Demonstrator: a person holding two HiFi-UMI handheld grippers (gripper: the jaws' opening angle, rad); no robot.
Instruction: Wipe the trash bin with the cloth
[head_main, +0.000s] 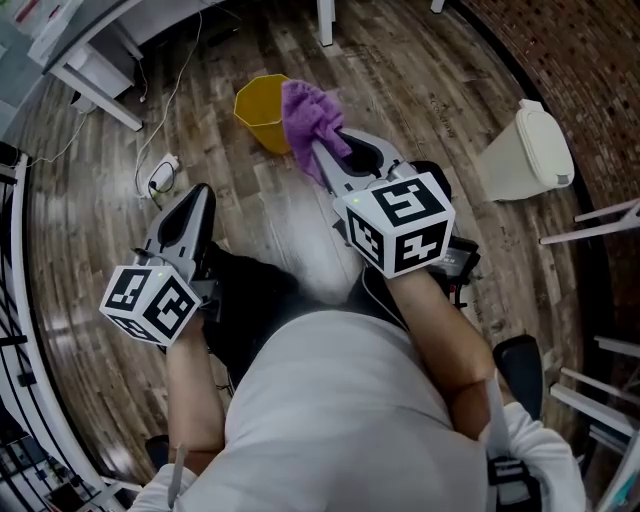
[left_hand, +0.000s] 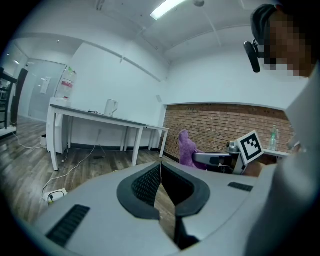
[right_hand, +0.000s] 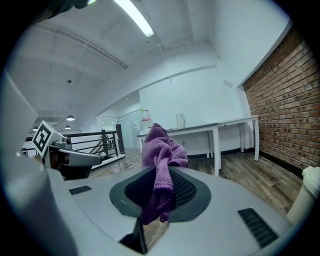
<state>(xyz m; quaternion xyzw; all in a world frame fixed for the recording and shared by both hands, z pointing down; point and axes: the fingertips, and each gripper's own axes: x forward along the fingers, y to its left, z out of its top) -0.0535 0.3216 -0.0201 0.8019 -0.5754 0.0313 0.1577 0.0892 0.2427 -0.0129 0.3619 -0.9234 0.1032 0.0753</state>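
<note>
We pinch the cloth (head_main: 312, 118) in the right gripper (head_main: 325, 152) by one fold only, most of it bunched loose above the jaws. A hard drag over the yellow bin (head_main: 258, 115) on the floor just beyond could pull it free or shove that bin away, since the left gripper (head_main: 197, 200), pressed together on nothing, steadies nothing. Both forearms reach forward, grippers tipped slightly down, the right ahead of the left; a white lidded bin (head_main: 530, 150) stands well apart by the brick wall (head_main: 590, 80).
</note>
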